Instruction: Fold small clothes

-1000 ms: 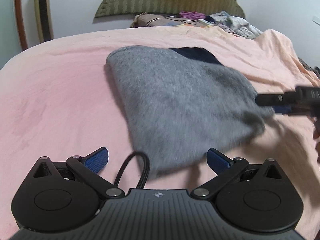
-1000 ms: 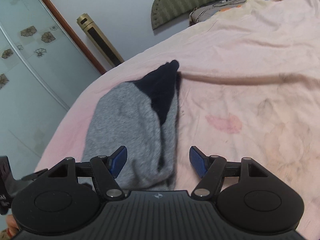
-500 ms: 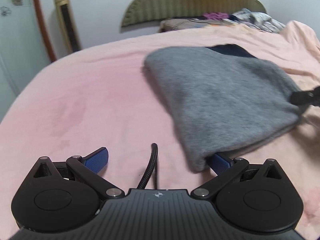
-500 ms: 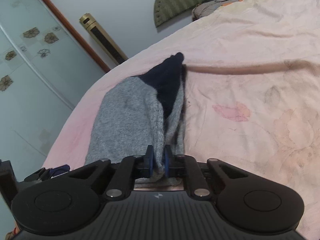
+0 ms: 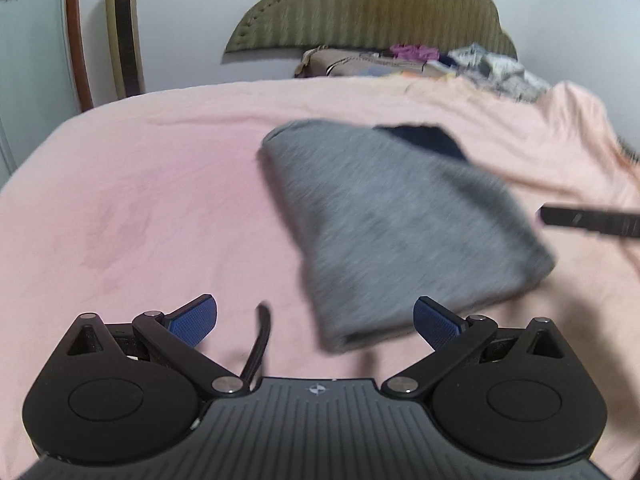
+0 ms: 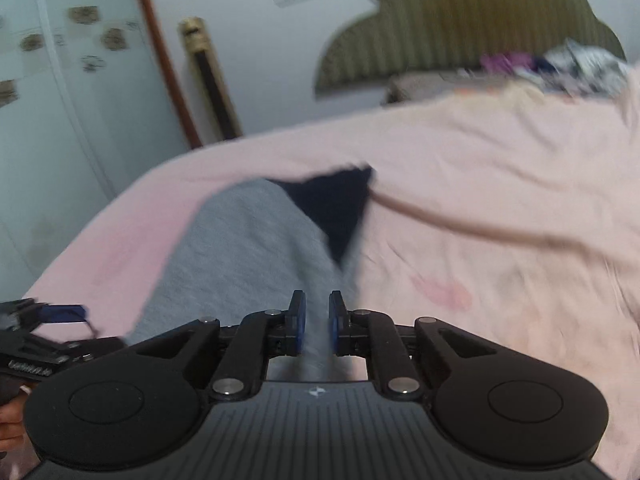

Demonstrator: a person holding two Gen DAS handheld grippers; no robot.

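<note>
A folded grey garment (image 5: 400, 216) with a dark navy part (image 5: 424, 140) at its far end lies on the pink bedsheet (image 5: 140, 208). My left gripper (image 5: 316, 320) is open, its right pad beside the garment's near edge. My right gripper (image 6: 318, 320) is shut on the grey garment's (image 6: 248, 248) near edge, with cloth pinched between the pads. It shows as a dark bar at the right edge of the left wrist view (image 5: 592, 220). The navy part (image 6: 336, 204) shows ahead of it. The left gripper shows at the left edge of the right wrist view (image 6: 48, 320).
An olive headboard (image 5: 368, 12) stands at the far end, with a pile of clothes and pillows (image 5: 440, 64) below it. A gold upright unit (image 5: 124, 28) and a wardrobe door (image 6: 60, 92) stand at the left.
The right gripper closed on the garment's edge and now lifts and pulls it. The left gripper stayed open and shifted so the garment sits more to its right.
</note>
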